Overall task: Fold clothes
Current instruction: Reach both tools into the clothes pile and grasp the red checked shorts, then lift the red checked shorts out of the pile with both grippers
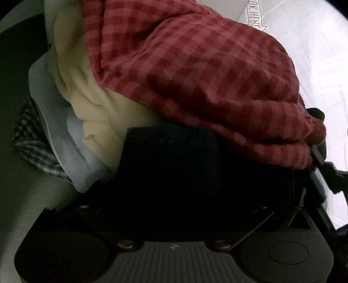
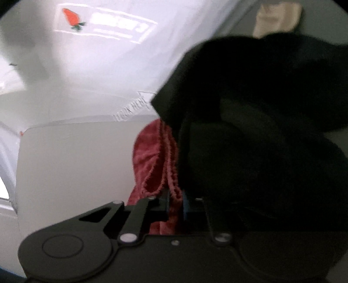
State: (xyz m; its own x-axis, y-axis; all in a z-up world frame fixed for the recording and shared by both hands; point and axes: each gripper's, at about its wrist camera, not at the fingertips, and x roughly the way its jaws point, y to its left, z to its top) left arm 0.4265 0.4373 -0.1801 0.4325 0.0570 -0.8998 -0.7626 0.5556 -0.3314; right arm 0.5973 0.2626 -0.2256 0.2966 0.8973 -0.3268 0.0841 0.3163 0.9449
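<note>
A red checked cloth lies draped over a pile of clothes. In the right wrist view its hemmed edge runs down between the jaws of my right gripper, which is shut on it. From the left wrist view that same right gripper shows at the cloth's right-hand corner. A black garment covers the fingers of my left gripper, so whether it is open or shut is hidden. The same black fabric fills the right of the right wrist view.
Under the red cloth lie a cream garment, a light blue one and a blue plaid one. A white plastic bag with a strawberry print lies beyond the grey table top. A cream cloth sits farther back.
</note>
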